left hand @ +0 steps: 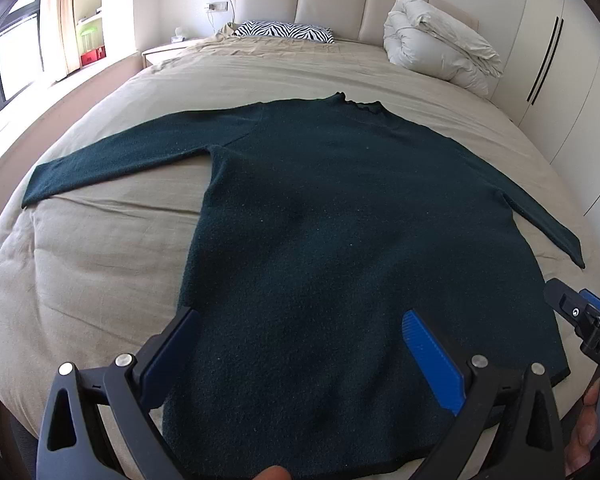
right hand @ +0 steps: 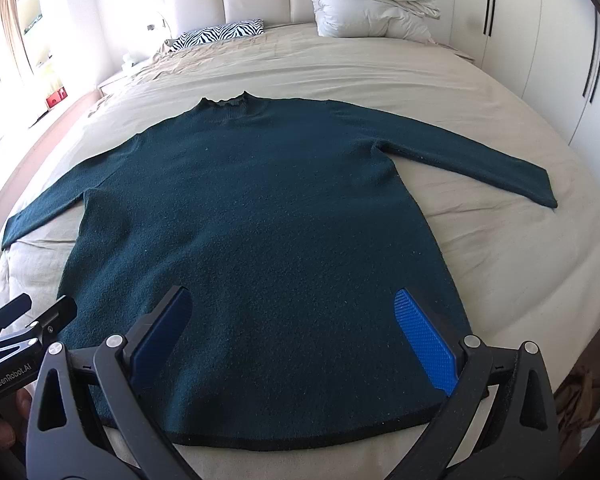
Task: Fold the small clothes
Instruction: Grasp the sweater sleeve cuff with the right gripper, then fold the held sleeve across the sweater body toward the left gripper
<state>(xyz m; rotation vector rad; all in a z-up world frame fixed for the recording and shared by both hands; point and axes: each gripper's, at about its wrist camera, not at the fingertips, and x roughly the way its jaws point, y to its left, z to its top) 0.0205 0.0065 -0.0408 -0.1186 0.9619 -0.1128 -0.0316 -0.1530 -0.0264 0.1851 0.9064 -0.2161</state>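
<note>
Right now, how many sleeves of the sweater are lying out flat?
2: left sleeve stretched toward the window side, right sleeve toward the wardrobe side. Neither is folded in yet.

Dark teal sweater (right hand: 260, 220), beige bedsheet (right hand: 380, 72), zebra-striped pillow (left hand: 286, 32), white duvet (right hand: 372, 4).

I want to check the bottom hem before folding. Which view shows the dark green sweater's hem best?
The right wrist view: the dark green knit sweater's black-edged hem runs almost unbroken. In the left wrist view, only its right corner shows clearly.
</note>
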